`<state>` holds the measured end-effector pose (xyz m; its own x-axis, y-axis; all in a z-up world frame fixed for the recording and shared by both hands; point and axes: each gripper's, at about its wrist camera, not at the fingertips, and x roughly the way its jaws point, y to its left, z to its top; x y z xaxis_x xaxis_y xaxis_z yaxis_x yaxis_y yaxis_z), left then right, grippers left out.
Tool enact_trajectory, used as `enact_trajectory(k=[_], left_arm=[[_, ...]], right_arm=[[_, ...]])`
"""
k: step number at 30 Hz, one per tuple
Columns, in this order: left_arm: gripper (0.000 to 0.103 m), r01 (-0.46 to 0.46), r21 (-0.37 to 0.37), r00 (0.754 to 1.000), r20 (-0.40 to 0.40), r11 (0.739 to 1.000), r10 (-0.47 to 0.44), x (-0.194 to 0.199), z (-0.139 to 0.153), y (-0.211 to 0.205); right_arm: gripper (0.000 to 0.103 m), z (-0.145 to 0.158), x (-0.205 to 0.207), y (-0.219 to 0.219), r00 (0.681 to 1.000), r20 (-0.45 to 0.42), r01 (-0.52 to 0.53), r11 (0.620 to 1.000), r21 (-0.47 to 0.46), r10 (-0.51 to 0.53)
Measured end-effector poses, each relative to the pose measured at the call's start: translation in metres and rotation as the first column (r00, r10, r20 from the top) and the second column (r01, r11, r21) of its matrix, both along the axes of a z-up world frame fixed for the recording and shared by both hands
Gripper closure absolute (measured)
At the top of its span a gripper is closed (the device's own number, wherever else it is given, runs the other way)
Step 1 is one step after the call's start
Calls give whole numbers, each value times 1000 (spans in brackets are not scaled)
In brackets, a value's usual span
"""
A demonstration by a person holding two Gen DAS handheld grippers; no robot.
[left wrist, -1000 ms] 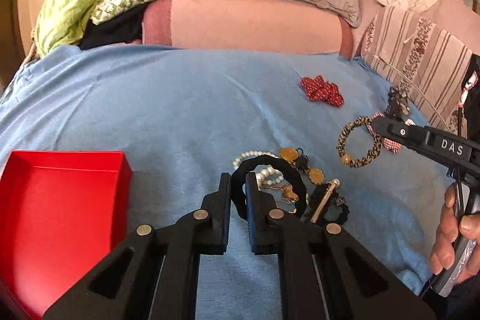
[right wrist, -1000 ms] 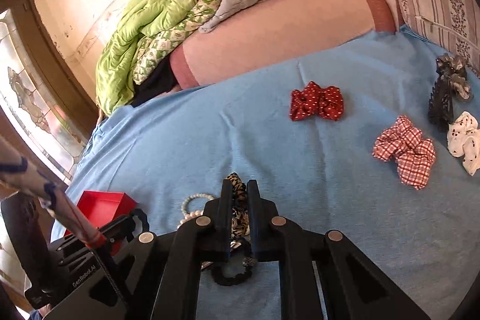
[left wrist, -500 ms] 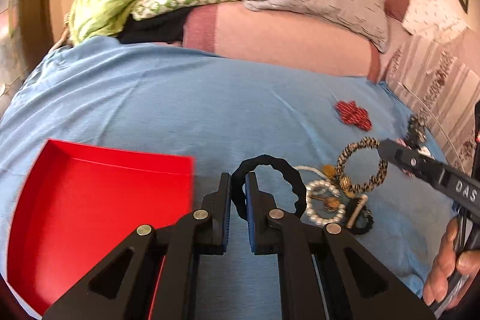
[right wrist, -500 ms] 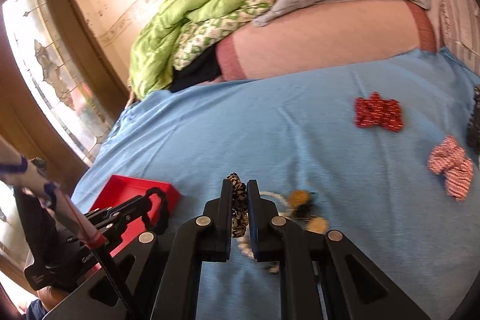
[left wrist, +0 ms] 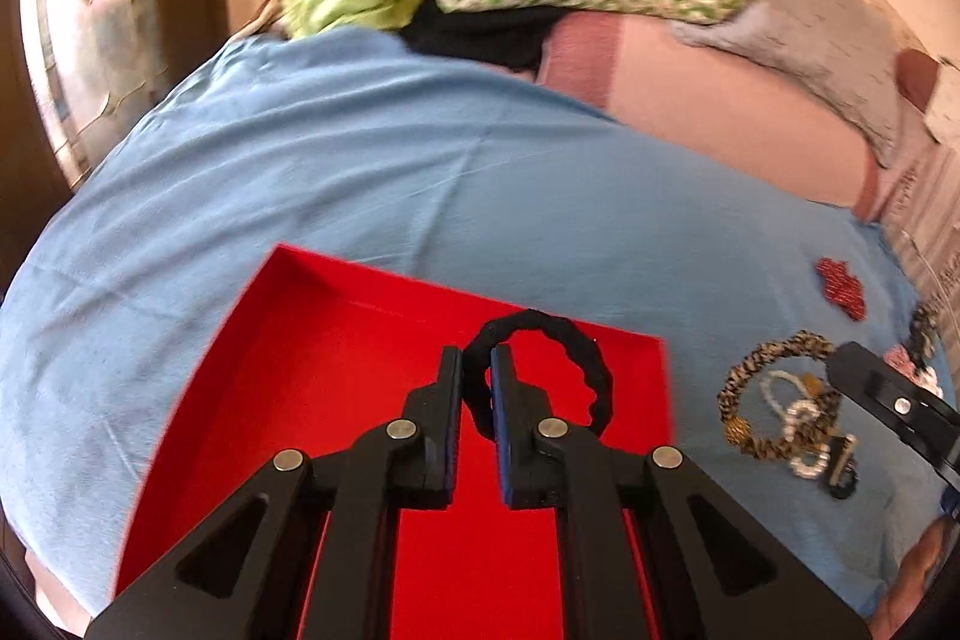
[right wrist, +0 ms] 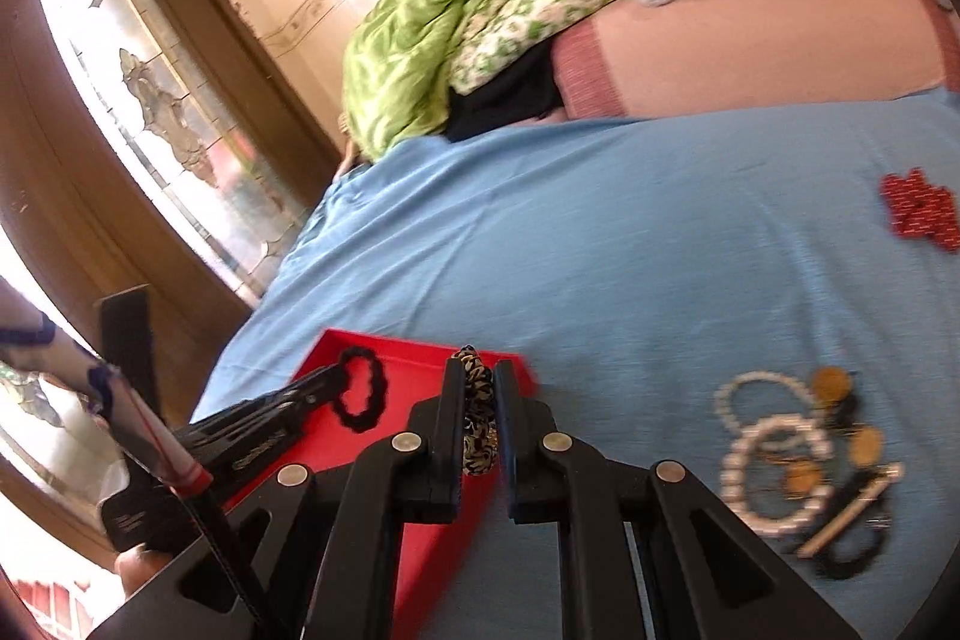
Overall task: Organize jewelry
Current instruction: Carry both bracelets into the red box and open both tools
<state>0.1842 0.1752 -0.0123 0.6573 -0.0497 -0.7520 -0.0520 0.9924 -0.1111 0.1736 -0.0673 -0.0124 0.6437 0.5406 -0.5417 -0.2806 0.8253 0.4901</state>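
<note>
Now, starting at my left, the red box sits on the blue bedspread, and my left gripper hangs over it, its fingers clamped on a black scrunchie; the loop stands out past the fingertips to the right, above the box's red floor. From the right wrist view I can see the same scrunchie dangling over the box's left part.

Moving right, my right gripper is pinched tight on a leopard-print bracelet, which shows edge-on as a narrow band between the pads. It is held just at the right edge of the box; I cannot tell whether it is over the box or over the bedspread.

Further right, loose on the bedspread, lies the rest of the pile: pearl bracelets, gold discs, a small pale bar and a black band, all touching or overlapping. Well apart from them, near the right rim, is a red bow. At the far side, a green quilt is heaped against the pillows.
</note>
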Motion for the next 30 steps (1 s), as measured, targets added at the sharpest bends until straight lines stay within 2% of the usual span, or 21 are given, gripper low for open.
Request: enact_trajectory(k=[9,14,21,28,29,30], left_arm=[[94,-102,1,991,-84,995,102,19,-24,48],[94,-122,-8,986,-113,993,120,27,-32,55],[94,-130,-38,979,-161,991,123,35,-41,55],[93,-145,-40,977,-161,989,137,37,-41,55],[92,-150,-44,977,-162,988,141,36,-41,57],[87,-155,-47,976,-162,987,146,35,-41,58]], right_arm=[[93,-17,30,69,993,-59,-98,995,23,100],[92,-34,55,92,986,-104,-130,991,26,132],[92,-57,70,92,979,-169,-113,994,9,113],[91,-66,71,91,978,-190,-103,993,-50,91],[91,-66,70,91,978,-187,-104,993,-53,92],[90,-64,70,91,979,-183,-103,993,-63,90]])
